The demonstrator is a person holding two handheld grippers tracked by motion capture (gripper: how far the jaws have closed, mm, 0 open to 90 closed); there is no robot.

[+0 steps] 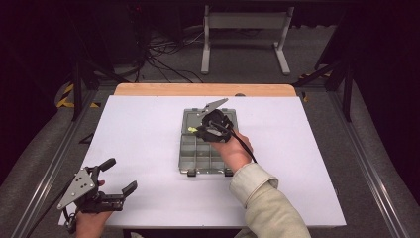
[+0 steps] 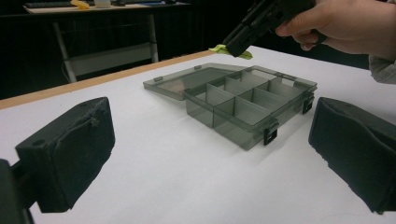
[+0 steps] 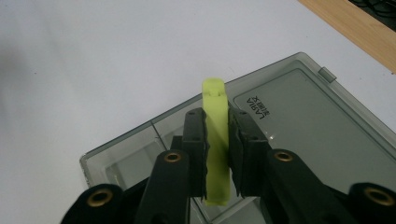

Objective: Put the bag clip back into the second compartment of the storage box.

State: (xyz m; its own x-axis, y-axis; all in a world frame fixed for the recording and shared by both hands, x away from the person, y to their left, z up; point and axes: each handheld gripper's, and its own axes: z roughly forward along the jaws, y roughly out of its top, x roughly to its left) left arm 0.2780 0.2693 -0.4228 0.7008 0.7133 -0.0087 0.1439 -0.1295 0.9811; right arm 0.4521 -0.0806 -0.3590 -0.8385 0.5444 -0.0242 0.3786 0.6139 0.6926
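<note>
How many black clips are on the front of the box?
2. One black clip sits at the near corner of the grey box in the left gripper view, the other further along the same front edge. In the high view they sit at its front corners.

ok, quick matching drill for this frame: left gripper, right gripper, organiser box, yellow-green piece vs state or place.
Things:
1. left gripper
2. right gripper
3. organiser box
4. yellow-green piece

States or places:
A. lid open, lying flat on the white table
B. clamped between two black jaws
C. open, near the table's front corner
D. shut, held above the box

Pairs: 1-C, 2-D, 3-A, 4-B
</note>
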